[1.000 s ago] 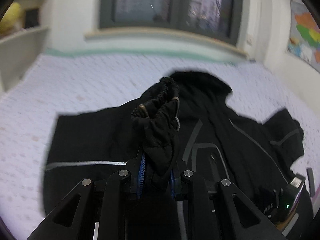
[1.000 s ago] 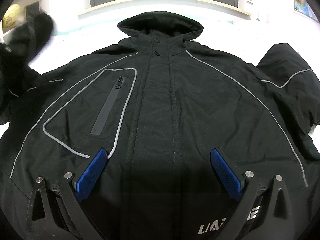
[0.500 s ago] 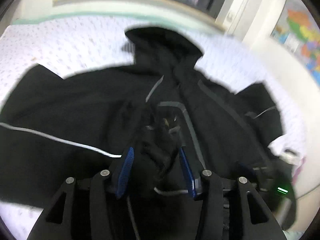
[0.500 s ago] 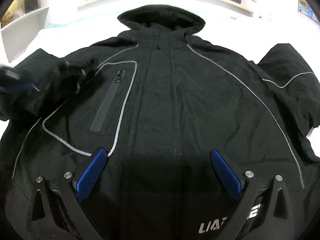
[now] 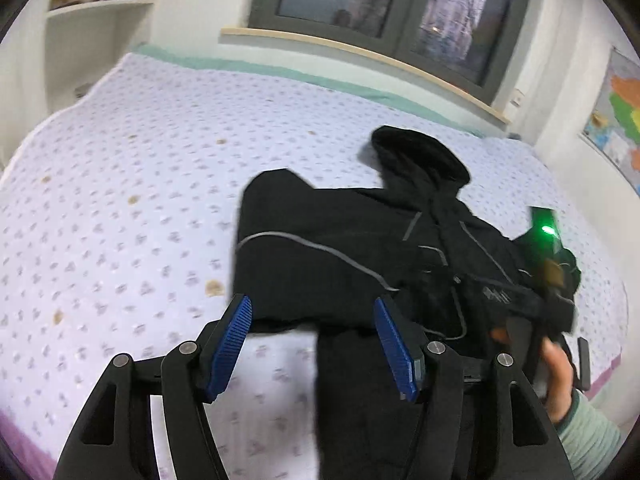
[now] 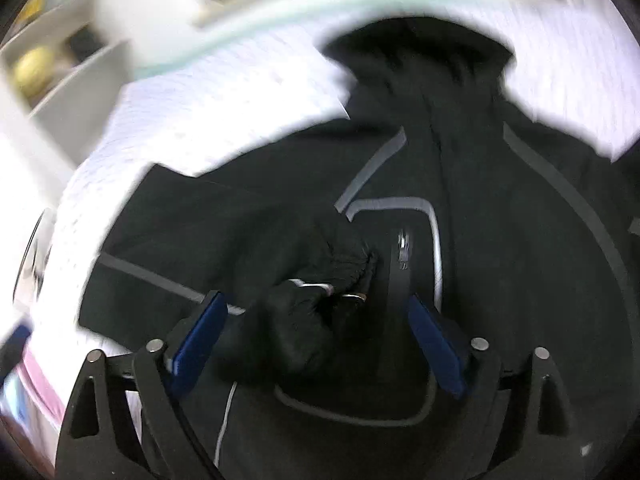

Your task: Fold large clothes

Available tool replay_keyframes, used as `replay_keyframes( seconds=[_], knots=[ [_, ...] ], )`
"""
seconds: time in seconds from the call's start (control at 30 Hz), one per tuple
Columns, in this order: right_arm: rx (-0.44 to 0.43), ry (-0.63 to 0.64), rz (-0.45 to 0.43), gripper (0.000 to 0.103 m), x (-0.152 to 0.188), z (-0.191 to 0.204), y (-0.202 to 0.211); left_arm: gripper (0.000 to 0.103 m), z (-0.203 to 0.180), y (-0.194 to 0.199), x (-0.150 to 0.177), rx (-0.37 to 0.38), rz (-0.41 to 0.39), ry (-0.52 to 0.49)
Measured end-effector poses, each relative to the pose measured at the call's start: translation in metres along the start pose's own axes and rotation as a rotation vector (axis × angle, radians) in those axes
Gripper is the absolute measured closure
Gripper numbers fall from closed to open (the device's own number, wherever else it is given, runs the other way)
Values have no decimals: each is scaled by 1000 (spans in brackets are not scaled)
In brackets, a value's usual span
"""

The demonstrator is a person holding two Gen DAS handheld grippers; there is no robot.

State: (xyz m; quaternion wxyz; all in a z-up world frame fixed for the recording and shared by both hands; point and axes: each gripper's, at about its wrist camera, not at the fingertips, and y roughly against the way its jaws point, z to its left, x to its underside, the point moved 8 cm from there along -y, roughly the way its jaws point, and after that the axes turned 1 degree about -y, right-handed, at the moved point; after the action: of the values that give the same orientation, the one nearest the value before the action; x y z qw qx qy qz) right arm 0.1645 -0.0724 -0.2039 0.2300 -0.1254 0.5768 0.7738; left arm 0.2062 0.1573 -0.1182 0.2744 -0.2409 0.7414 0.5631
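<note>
Fingers (image 5: 232, 344) of the left gripper (image 5: 314, 346) standing apart, gripping nothing. Right gripper (image 6: 314, 344) likewise spread wide, hovering over a bunched cuff (image 6: 320, 280). Black jacket (image 5: 360, 256) lying on the dotted bedsheet (image 5: 120, 200), long axis running toward one o'clock, hood (image 5: 420, 156) pointing at the window (image 5: 384, 4), one sleeve (image 5: 304, 256) lying folded across its chest.

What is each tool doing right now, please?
Left tool: open, holding nothing, over the jacket edge.
Right tool: open, cuff between its fingers but not gripped.
</note>
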Motion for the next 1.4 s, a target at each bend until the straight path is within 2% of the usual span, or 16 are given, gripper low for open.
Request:
replay_keyframes(
  seconds=[0.03, 0.07, 0.1, 0.13, 0.2, 0.3, 0.4, 0.5, 0.63, 0.73, 0.9, 1.03, 1.13, 1.23, 1.33, 1.4],
  knots=[
    [-16, -61, 49, 15, 3, -5, -17, 38, 6, 1, 2, -10, 7, 6],
    [-67, -112, 98, 27, 7, -7, -32, 38, 9, -2, 0, -15, 11, 8],
    [-124, -127, 125, 49, 9, -4, -40, 38, 13, -4, -1, -25, 17, 11],
    [-151, -114, 125, 57, 9, 0, -41, 38, 17, -6, -3, -44, 21, 12],
    [-115, -13, 52, 68, -4, 9, -23, 38, 19, -13, -8, -71, 31, 0],
    [-75, 52, -63, 71, -33, 7, 17, 38, 17, -21, -21, -97, 42, -18],
    [-12, 102, -169, 73, -67, -10, 63, 38, 2, -34, -36, -77, 57, -30],
    [65, 131, -227, 73, -93, -45, 101, 38, -24, -51, -51, -48, 79, -49],
    [189, 160, -271, 73, -105, -96, 136, 38, -73, -87, -59, -6, 125, -110],
    [295, 125, -264, 73, -102, -149, 144, 38, -105, -129, -51, 19, 171, -141],
    [368, 32, -148, 73, -80, -226, 98, 38, -132, -201, -16, 50, 283, -133],
    [360, -35, -43, 73, -50, -266, 49, 37, -134, -238, 10, -27, 295, -195],
    [331, -45, -65, 71, -42, -272, 41, 36, -135, -237, 11, -23, 288, -201],
    [321, -57, -54, 65, -46, -269, 57, 36, -135, -229, 6, 4, 290, -198],
    [288, -44, -167, 54, -60, -248, 100, 36, -139, -191, -16, 93, 195, -156],
    [262, 6, -250, 38, -71, -219, 126, 36, -145, -171, -31, 145, 131, -138]
  ],
)
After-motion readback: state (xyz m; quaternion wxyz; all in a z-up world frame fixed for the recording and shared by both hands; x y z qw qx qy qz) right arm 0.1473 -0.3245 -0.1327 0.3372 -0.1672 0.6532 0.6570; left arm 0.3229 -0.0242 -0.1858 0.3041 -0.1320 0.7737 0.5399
